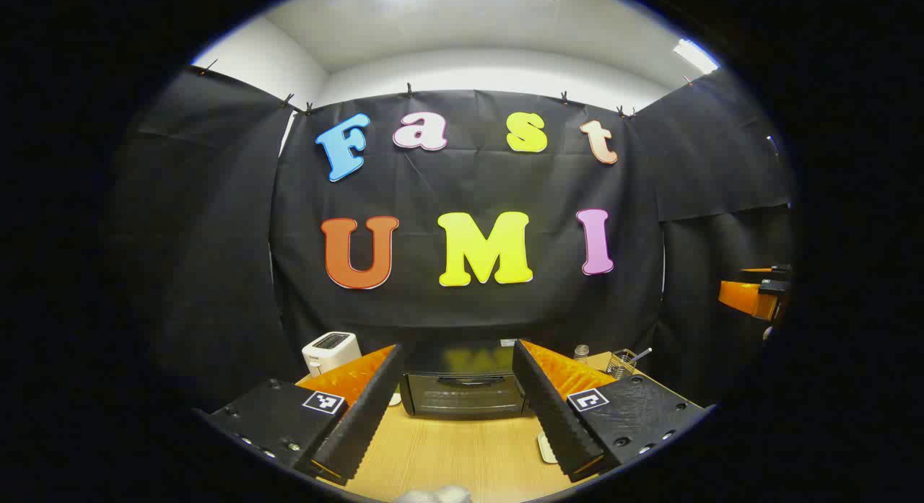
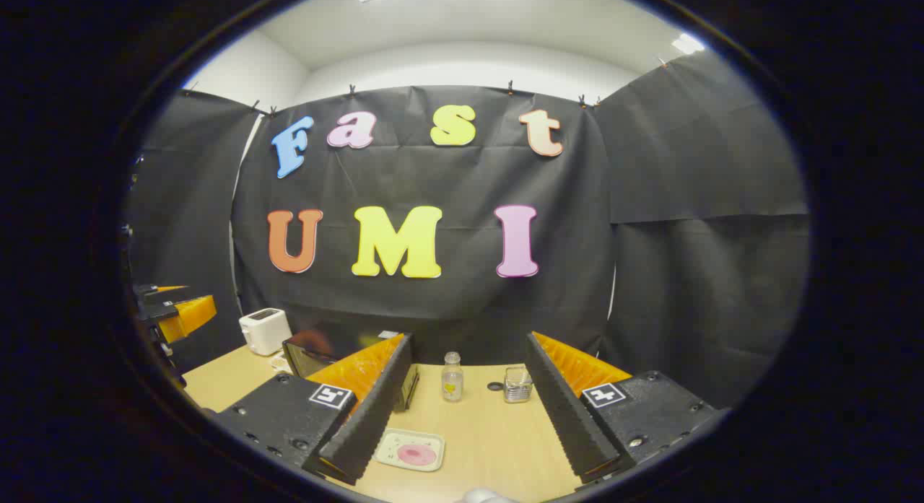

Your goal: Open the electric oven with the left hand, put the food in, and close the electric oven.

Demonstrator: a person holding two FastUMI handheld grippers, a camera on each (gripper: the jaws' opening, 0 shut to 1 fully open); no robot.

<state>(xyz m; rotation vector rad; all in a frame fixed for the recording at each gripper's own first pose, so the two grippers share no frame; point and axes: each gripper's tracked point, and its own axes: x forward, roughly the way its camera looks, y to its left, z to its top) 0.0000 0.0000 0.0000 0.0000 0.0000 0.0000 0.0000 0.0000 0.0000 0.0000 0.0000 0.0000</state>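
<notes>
While the oven door sits shut, nothing of the task has begun. Biggest first: the counter spreads across the lower frame, and the electric oven stands bottom centre of the left gripper view, squarely framed between the left tongs, which gape wide and hold nothing, lined up, I'd judge, for the door handle. In the right gripper view, the right tongs also hang wide and empty above the tray of pink food, low centre-left, seemingly poised to collect it.
</notes>
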